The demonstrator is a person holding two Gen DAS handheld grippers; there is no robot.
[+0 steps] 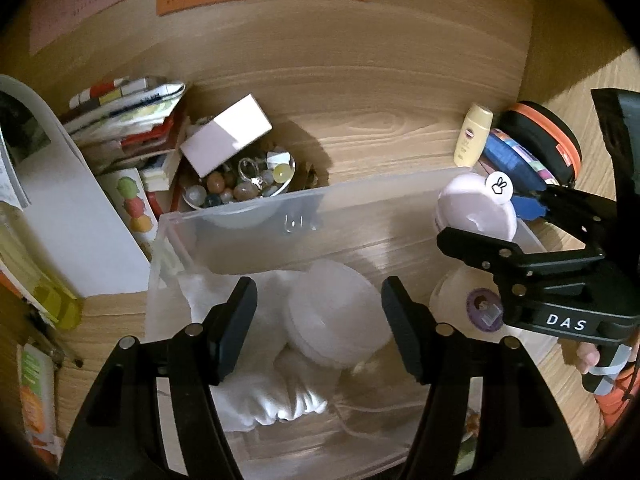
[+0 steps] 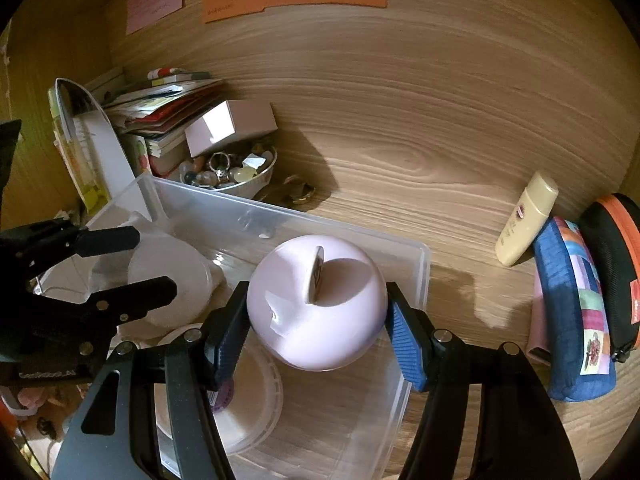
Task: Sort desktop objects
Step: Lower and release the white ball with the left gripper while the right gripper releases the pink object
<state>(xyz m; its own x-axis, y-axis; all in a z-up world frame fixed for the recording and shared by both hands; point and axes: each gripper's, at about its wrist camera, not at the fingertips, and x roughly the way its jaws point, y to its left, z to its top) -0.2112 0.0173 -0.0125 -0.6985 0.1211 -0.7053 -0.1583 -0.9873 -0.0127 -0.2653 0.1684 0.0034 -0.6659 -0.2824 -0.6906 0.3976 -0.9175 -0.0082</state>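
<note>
Wood-grain desk [image 2: 400,140], cluttered. Clear bin [image 2: 420,264] already holds white jars. Right gripper [image 2: 316,316] clamps pink jar [image 2: 316,304] over it; left gripper [image 1: 316,332] wide, empty. Lotion bottle [image 2: 524,220], pouches remain.

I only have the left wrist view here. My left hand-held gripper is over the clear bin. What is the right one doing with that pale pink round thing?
Observer: The right hand-held gripper has the pink round case between its fingers, one pad on each side, above the clear bin.
Operator: What is under it?
Observer: A white round lid lies flat on the bin floor, partly below the case.
Operator: Your view of my left one?
Observer: The left hand-held gripper is open, with nothing between its fingers, next to a frosted round container.
Operator: Anything outside the bin on the right?
Observer: A blue patchwork pouch stands beside a cream bottle.
</note>
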